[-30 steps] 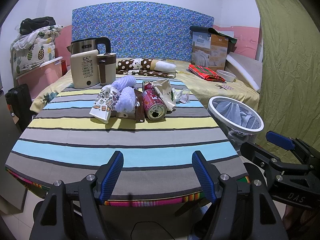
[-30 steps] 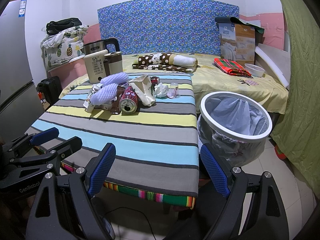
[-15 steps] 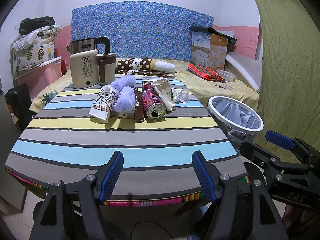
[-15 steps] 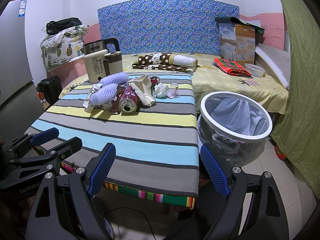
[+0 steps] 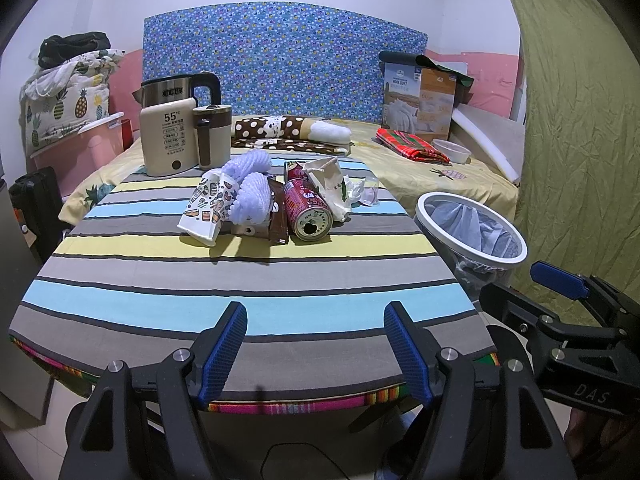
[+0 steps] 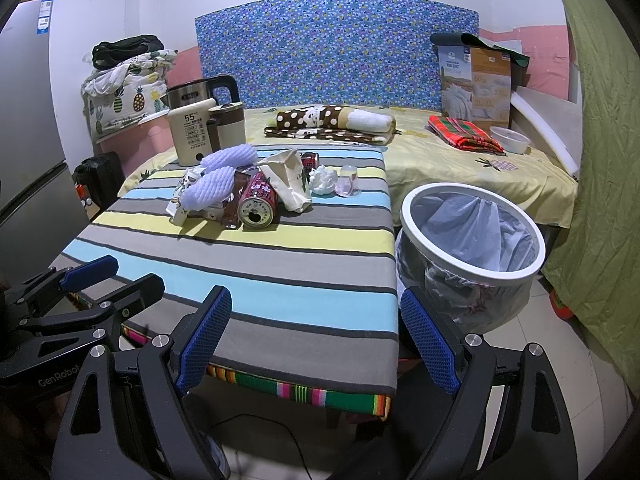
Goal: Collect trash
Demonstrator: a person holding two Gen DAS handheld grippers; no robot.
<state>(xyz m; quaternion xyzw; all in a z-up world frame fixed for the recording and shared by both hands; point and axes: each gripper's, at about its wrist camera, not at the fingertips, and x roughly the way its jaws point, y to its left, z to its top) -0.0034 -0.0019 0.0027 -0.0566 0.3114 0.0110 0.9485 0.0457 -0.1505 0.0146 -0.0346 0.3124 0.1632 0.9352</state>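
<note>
Both claws hung spread and empty at the near edge of the striped table (image 5: 240, 272): the left gripper (image 5: 316, 344) and the right gripper (image 6: 316, 332). The trash pile, its red can (image 5: 308, 216) foremost, lay at 12 o'clock; the lined bin (image 6: 472, 232) stood at 2 o'clock beside the table.

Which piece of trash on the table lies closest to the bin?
The small clear plastic cup, at the pile's bin-side end; the crumpled tissue sits farther from the bin.
</note>
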